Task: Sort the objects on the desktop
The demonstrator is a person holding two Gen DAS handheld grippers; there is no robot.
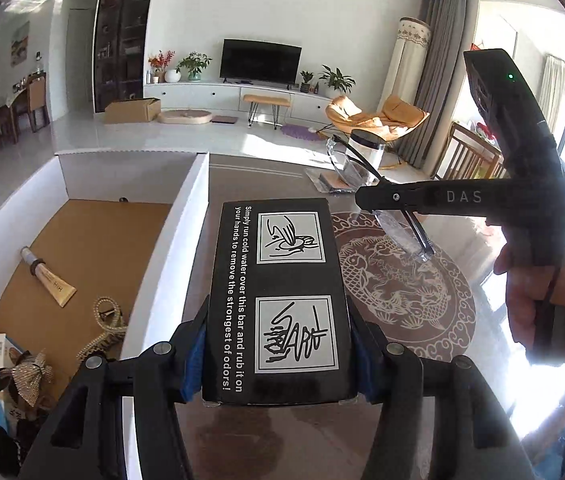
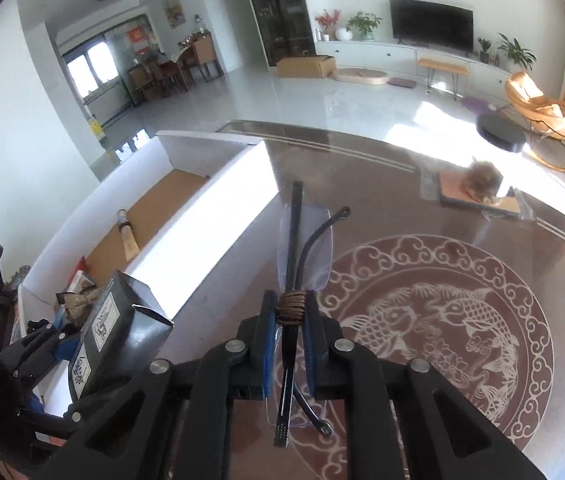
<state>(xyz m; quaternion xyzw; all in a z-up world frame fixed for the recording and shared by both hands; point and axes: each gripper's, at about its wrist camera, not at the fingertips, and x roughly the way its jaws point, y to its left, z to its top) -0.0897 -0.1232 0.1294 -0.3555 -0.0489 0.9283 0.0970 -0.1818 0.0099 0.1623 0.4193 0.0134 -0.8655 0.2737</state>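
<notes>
Your left gripper [image 1: 280, 354] is clamped on a black box [image 1: 278, 300], its blue pads pressed against both long sides; the box hangs over the table [image 1: 482, 360] just beside the white wall of the open bin [image 1: 186, 236]. At nine o'clock from the box, inside that bin, lie a cream tube [image 1: 48, 276], a beaded hair clip [image 1: 104, 330] and a sparkly bow [image 1: 28, 374]. At two o'clock from the box, your right gripper [image 2: 288, 344] pinches folded rimless glasses [image 2: 302, 256] at their wound bridge, held above the carp medallion [image 2: 442, 332]. At one o'clock from the glasses, near the table's edge, a black-lidded jar [image 2: 500, 136] stands beside a flat packet [image 2: 478, 196].
</notes>
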